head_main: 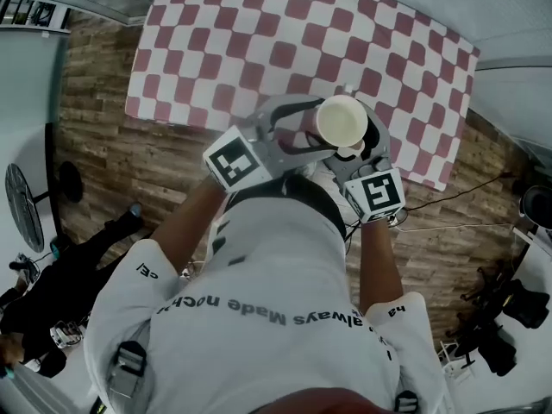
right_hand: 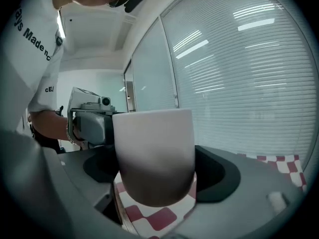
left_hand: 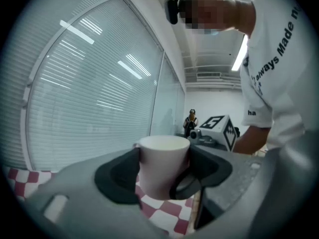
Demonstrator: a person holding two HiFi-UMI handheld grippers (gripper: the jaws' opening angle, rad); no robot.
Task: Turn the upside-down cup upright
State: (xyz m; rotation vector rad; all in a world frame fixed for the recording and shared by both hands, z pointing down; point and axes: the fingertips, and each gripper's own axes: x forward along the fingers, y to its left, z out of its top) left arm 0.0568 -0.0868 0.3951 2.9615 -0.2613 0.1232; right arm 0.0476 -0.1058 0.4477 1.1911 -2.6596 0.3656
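Cup (head_main: 341, 121), mouth up, sits over the checkered worktop (head_main: 216, 41), grasped between left tongs (left_hand: 163, 171) and right tongs (right_hand: 155, 171).

The cup (head_main: 341, 121) hangs mouth up just above the near edge of the surface (head_main: 259, 41), toward that edge's right half and clear of it, with its handle turned toward the person. The left gripper (head_main: 317, 126) reaches in from the cup's left and the right gripper (head_main: 358, 142) from its near right. Each has its fingers on opposite sides of the cup's wall. The floor (head_main: 129, 162) lies around the surface on the left, near and right sides.
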